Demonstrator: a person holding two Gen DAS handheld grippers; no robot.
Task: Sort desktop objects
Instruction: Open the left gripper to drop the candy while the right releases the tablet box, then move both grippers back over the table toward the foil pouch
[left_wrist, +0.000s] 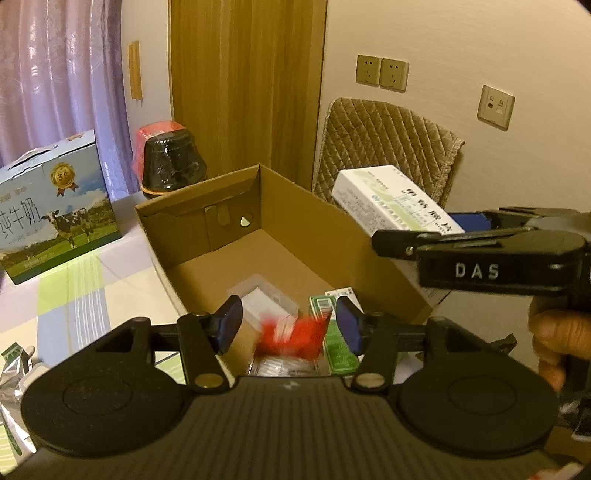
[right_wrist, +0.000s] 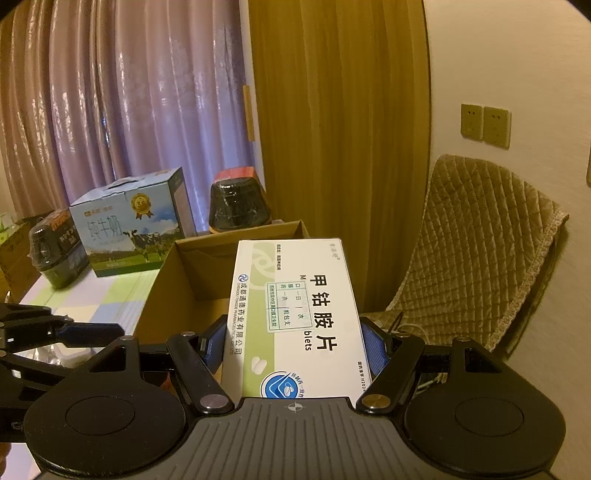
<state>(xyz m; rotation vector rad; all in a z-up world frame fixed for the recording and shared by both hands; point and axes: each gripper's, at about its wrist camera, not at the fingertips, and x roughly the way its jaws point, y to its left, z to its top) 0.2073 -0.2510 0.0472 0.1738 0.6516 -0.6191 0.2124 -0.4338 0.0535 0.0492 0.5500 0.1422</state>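
left wrist view: left of the left tool (left_wrist: 288, 326) a glossy milk carton (left_wrist: 55, 206) stands on the checked cloth of the desk (left_wrist: 74, 295). the left tool hangs wide and empty over the open cardboard box (left_wrist: 295, 218); a blurred red packet (left_wrist: 291, 336) seems to be dropping from it among small boxes inside. right of it, the right tool (right_wrist: 293, 341) clamps a stiff white medicine box (right_wrist: 295, 314) by its long sides, held above the box rim, probably to drop in next.

A cardboard box (left_wrist: 280, 236) is set on the table (left_wrist: 74, 295), with a milk carton (left_wrist: 55, 206) placed to its left and a chair (left_wrist: 384, 147) positioned behind it.
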